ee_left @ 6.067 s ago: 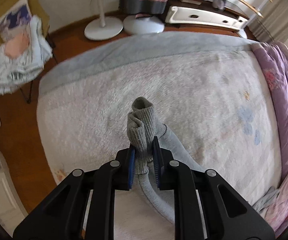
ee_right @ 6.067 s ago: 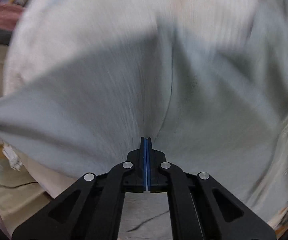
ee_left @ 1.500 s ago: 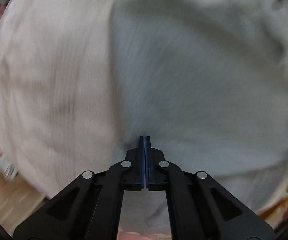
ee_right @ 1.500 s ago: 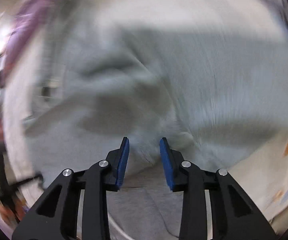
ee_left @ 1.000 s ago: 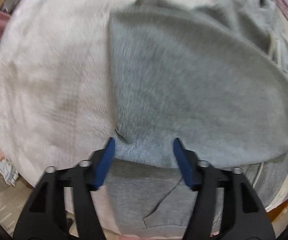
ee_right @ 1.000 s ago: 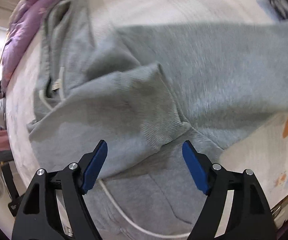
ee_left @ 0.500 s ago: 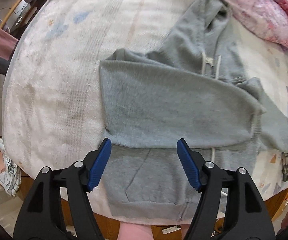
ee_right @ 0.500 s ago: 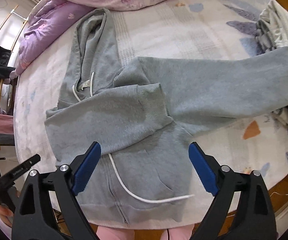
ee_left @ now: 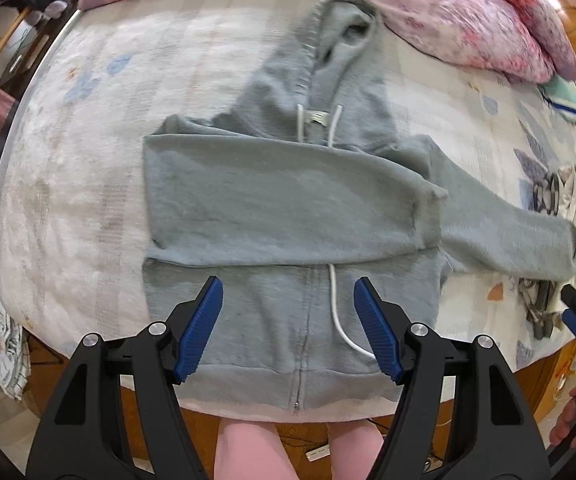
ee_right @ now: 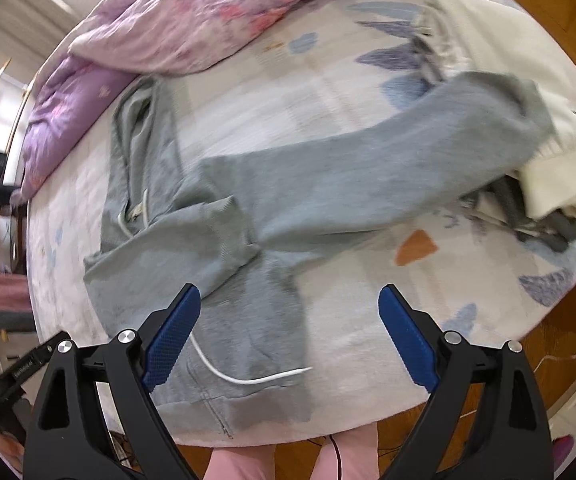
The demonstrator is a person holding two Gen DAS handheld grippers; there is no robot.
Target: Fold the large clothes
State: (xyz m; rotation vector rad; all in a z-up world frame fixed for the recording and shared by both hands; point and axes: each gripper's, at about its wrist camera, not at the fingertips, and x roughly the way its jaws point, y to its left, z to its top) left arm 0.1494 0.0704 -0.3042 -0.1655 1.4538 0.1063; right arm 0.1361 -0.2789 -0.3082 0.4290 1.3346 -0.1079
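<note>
Grey zip hoodie (ee_left: 288, 208) flat, front up, on the bed (ee_left: 68, 184), hem at the near edge, hood (ee_left: 339, 40) toward the pink quilt (ee_left: 467, 12). One sleeve (ee_left: 280, 204) folded across the chest; other sleeve (ee_right: 387, 168) stretched out sideways, its cuff (ee_right: 527, 100) lying on a heap of other laundry (ee_right: 547, 184). Soft, thick fleece by the look: limp, some weight, likely to sag and drag, not slippery. Best pinch points probably the ribbed cuff and the shoulder seam; white drawcord (ee_right: 248, 376) loose over the pocket, apt to snag.

Left gripper (ee_left: 288, 330) above the hem, fingers moderately wide, nothing between. Right gripper (ee_right: 288, 338) above hem corner, fingers very wide, empty.

Bare bed to the left of the hoodie; right side crowded by laundry; near edge drops to wooden floor (ee_right: 559, 344), little margin below the hem.
</note>
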